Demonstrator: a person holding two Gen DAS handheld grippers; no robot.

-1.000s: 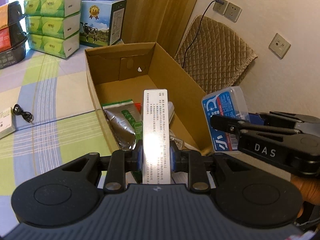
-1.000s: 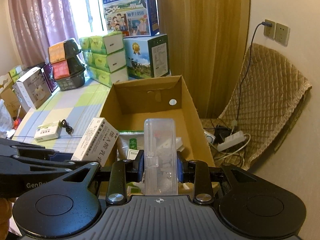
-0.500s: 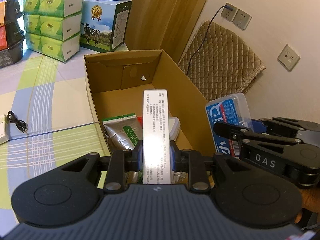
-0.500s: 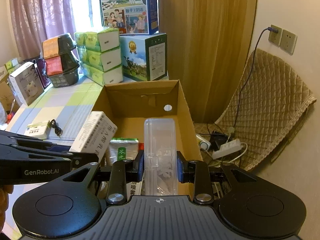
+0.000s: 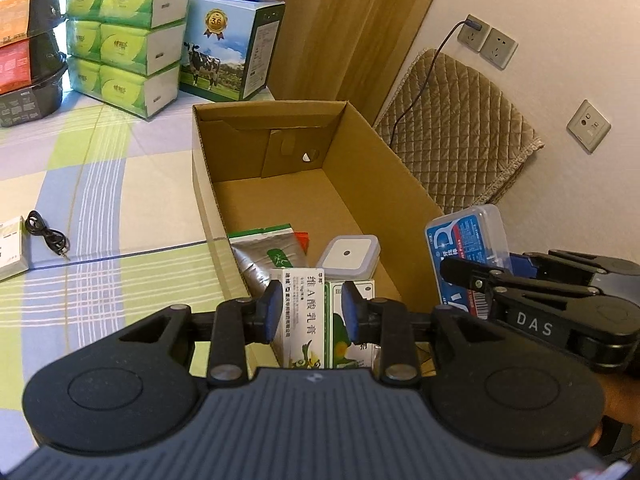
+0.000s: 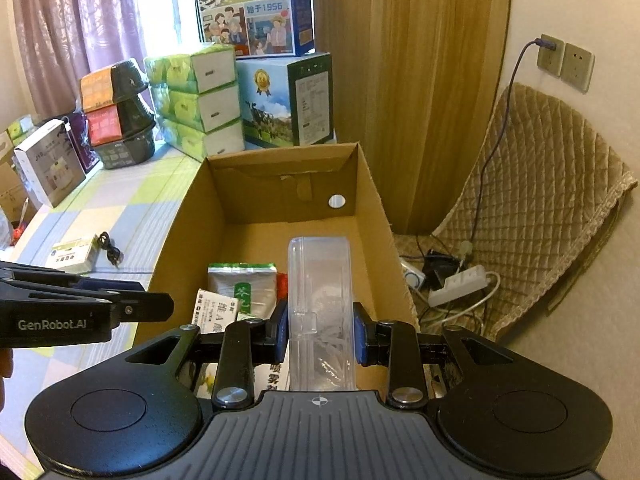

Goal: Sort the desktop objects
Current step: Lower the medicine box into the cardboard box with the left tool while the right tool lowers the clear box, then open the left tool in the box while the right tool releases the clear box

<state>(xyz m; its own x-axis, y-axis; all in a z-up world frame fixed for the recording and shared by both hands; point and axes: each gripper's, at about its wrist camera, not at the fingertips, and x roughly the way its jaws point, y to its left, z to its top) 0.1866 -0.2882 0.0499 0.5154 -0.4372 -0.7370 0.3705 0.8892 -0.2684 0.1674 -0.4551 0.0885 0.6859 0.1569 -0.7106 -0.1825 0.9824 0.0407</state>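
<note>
An open cardboard box (image 5: 200,168) stands at the table's right edge. My left gripper (image 5: 311,309) hangs open over its near end. Just below the gripper, a white medicine box (image 5: 301,312) lies loose inside the cardboard box, beside a green-and-white box (image 5: 349,322), a silver-green pouch (image 5: 268,256) and a white square device (image 5: 352,254). My right gripper (image 6: 320,334) is shut on a clear plastic box (image 6: 320,288) and holds it over the cardboard box (image 6: 188,232). From the left wrist the plastic box shows its blue label (image 5: 466,248).
A small white box (image 6: 74,254) and a black cable (image 5: 44,234) lie on the checked tablecloth to the left. Tissue packs (image 5: 124,40) and a milk carton (image 5: 228,56) stand behind the box. A quilted chair (image 5: 460,136) and a power strip (image 6: 460,284) are beyond the table's right edge.
My left gripper opened and let go of the white medicine box, which now lies in the cardboard box. The right gripper keeps its hold on the clear plastic box.
</note>
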